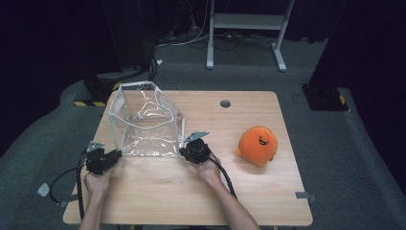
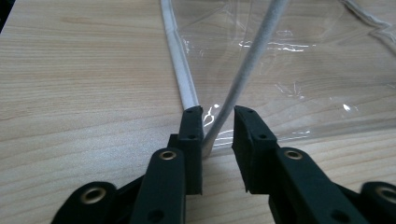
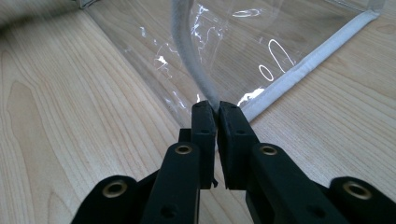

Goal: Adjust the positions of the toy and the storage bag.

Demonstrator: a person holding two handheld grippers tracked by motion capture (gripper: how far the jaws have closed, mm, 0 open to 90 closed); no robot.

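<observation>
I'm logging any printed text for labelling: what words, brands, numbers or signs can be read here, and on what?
None: no word, brand or number can be read in any view.
The orange plush toy bears a dark face marking, not text.
The clear plastic bag with white trim shows glare, no print.
The yellow-black striped floor marking is a hazard pattern, no lettering.

Black claws [image 1: 116, 154] and [image 1: 184, 151], brass-ringed screws along matte jaws, grey three-cornered plates on top, black cables trailing back, bare forearms.
</observation>
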